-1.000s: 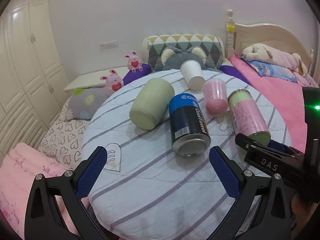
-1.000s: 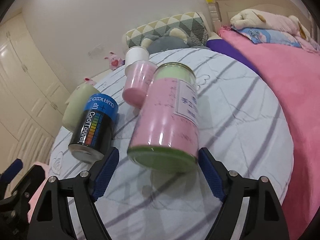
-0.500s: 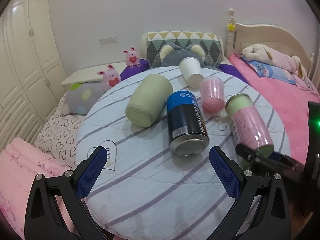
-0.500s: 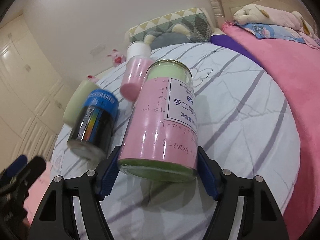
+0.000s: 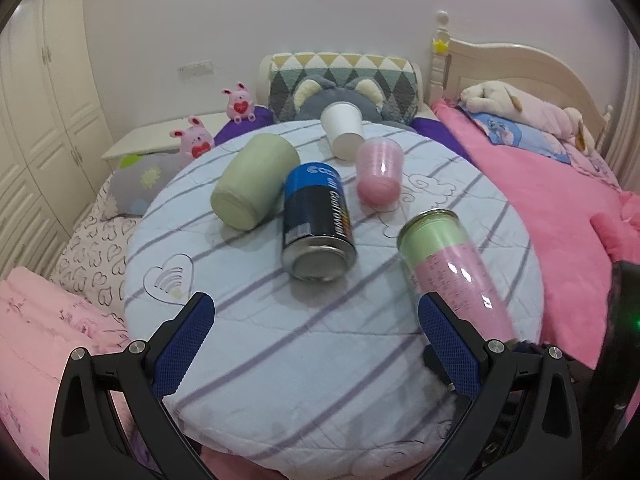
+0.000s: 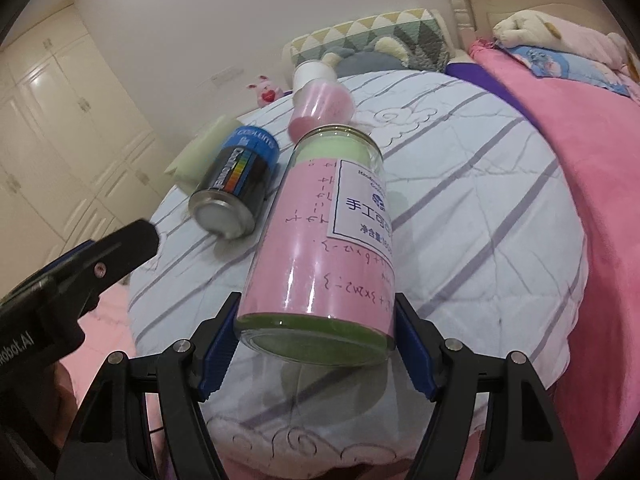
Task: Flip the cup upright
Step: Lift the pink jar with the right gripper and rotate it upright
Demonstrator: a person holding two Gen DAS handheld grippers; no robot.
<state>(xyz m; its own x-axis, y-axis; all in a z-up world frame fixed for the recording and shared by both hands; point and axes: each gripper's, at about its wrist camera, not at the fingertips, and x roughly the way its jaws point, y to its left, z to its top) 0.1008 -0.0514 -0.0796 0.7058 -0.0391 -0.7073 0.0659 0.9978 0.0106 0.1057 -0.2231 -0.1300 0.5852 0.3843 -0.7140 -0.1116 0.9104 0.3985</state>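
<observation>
A tall clear jar with a pink label and green ends [image 6: 324, 240] is gripped near its base by my right gripper [image 6: 316, 344], lifted and tilted over the round quilted table [image 6: 480, 216]. It also shows in the left wrist view [image 5: 448, 268]. My left gripper [image 5: 316, 340] is open and empty above the table's near edge. A blue-black can [image 5: 318, 226], a pale green cup [image 5: 254, 180], a pink cup [image 5: 380, 174] and a white paper cup [image 5: 344, 130] lie on their sides.
A pink bed [image 5: 540, 184] with plush toys lies to the right. Pillows and small pink toys [image 5: 240, 102] sit behind the table. White wardrobes [image 5: 36, 120] stand at the left. My left gripper's body [image 6: 72, 276] shows at the left of the right wrist view.
My right gripper closed on the pink-labelled jar and raised it off the table, tilting it up. My left gripper drew back a little and stayed open.
</observation>
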